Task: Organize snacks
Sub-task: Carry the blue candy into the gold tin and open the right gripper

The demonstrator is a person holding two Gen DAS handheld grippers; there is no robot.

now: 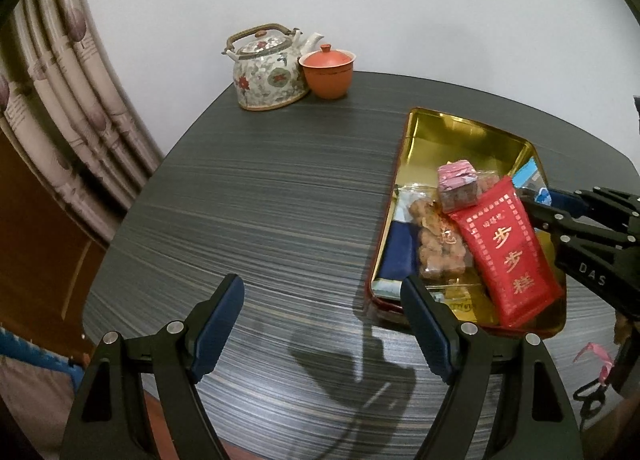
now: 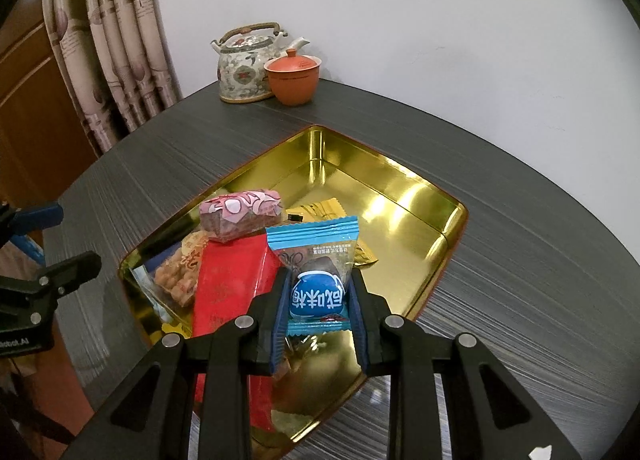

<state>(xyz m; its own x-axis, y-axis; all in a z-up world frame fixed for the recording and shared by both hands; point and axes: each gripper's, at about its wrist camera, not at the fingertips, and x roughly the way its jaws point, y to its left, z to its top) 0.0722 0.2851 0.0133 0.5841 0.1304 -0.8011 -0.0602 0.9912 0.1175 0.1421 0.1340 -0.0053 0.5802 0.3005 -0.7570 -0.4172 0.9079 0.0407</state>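
The gold tin tray [image 2: 420,196] sat toward one side of the dark striped table [image 1: 260,200], its far half bare and shining. Crowded into the near end were a red packet with gold characters [image 1: 510,256], a clear bag of brown fried snacks [image 1: 438,248], a pink-wrapped block [image 2: 240,218] resting on top of them, and a gold-foil sachet [image 2: 320,212] behind.

The right gripper [image 2: 318,300] hung over the tray, its blue pads pinching a blue-wrapped candy [image 2: 316,280] by both sides. The left gripper [image 1: 322,324] hovered above bare tabletop just beside the tray, fingers spread wide with nothing between them.

At the table's far edge, against the white wall, a floral teapot [image 1: 270,72] stood touching an orange lidded cup [image 1: 328,72]. A patterned curtain [image 2: 112,40] hung to the left.
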